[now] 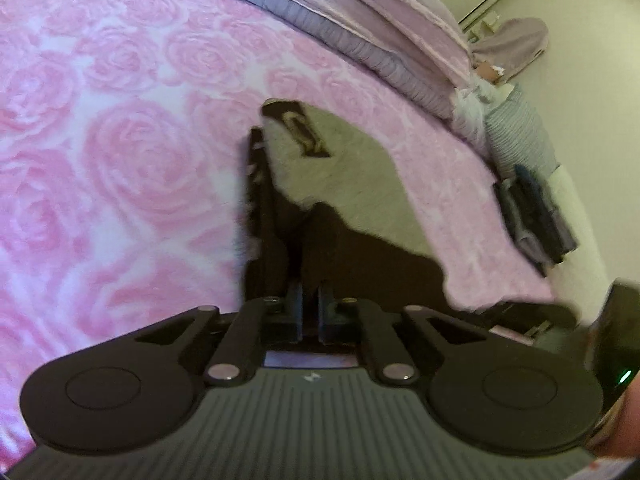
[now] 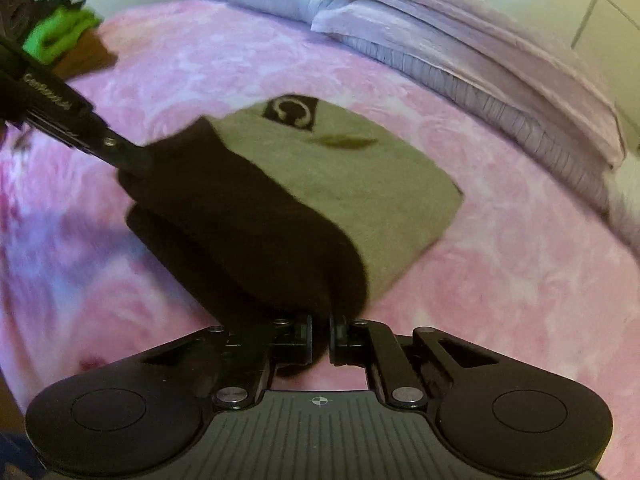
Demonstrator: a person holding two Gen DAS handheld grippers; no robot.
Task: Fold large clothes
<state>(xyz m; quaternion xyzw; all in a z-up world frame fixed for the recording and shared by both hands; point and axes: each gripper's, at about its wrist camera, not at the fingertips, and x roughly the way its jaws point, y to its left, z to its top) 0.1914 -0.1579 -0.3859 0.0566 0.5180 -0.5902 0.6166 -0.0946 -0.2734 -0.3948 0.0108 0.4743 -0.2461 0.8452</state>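
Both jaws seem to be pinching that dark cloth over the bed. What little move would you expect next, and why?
Probably carrying the lifted dark edge forward over the grey-green part toward the label and laying it down. The left gripper and right gripper each have shut jaws pinching that edge, which hangs above the pink bedspread, so the fold looks half made.

Dim, soft indoor light with a pinkish cast; no hard glare. Strong fisheye bending at the edges, curving the pillows (image 2: 460,60) and the wall (image 1: 580,128), with black corners. Motion blur across the pink blanket (image 2: 72,216), worst at the left of the right wrist view; smeared too at the right of the left wrist view. Deep, detail-free shadow on the dark fold of the garment (image 2: 248,232).
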